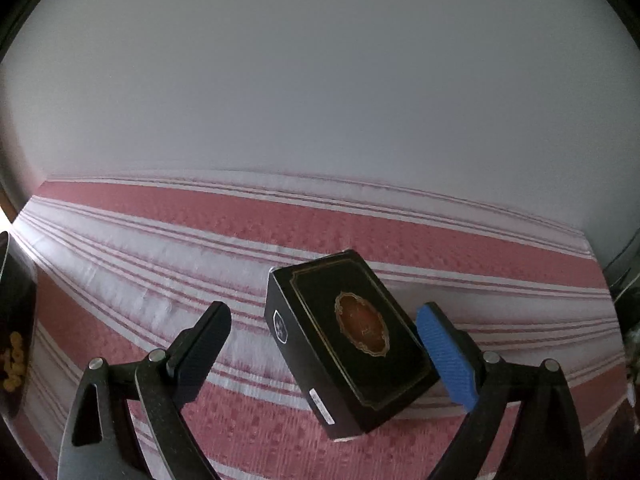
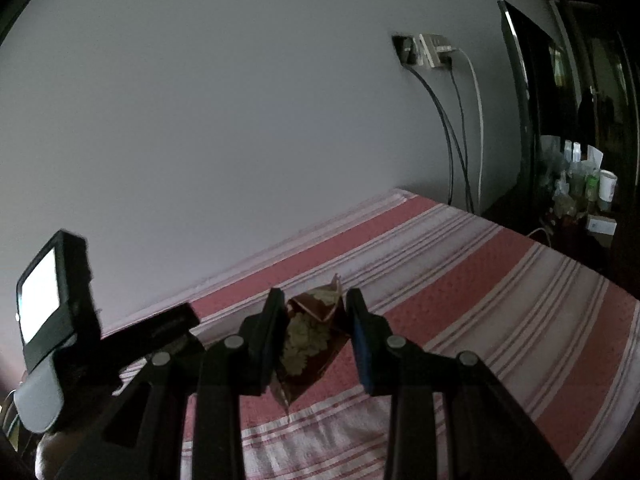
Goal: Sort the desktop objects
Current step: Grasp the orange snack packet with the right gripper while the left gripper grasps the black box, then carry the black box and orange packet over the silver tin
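Left tool (image 1: 324,344): black arms, silver pivot pins, one blue ribbed pad, one black. Right tool (image 2: 316,344) alike.

Red packet (image 2: 310,344) between right tongs (image 2: 316,344)

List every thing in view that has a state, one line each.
Left tool: open, black box between its fingers, untouched.
Black box: closed, lying flat on the striped cloth.
Right tool: shut on the red packet.
Red packet: pinched, lifted off the cloth.
Wall socket: cables plugged in.
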